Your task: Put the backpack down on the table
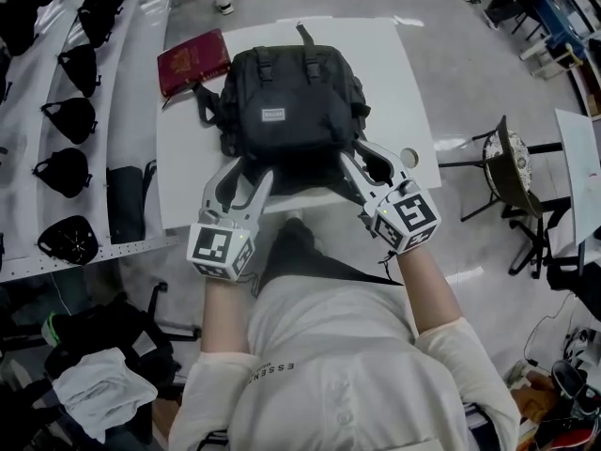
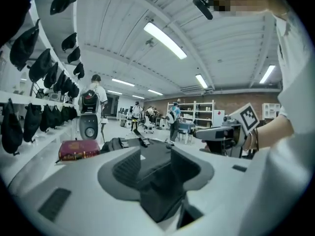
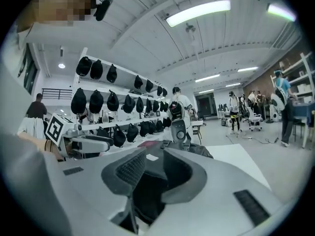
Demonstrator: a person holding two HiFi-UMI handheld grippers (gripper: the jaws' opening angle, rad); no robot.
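The black backpack (image 1: 291,101) lies flat on the white table (image 1: 404,73), its label facing up. My left gripper (image 1: 246,169) hovers at its near left corner and my right gripper (image 1: 368,158) at its near right corner. Both point almost level across the bag. In the left gripper view the jaws (image 2: 152,156) stand apart and the backpack (image 2: 118,144) shows through the gap, with nothing pinched. The right gripper view shows the same: jaws (image 3: 152,163) apart, the bag (image 3: 192,149) beyond them.
A dark red book (image 1: 192,61) lies on the table's far left corner, touching the bag's strap. A white rack of black caps (image 1: 70,120) runs along the left. A chair (image 1: 507,167) stands to the right of the table. People stand farther off in the room.
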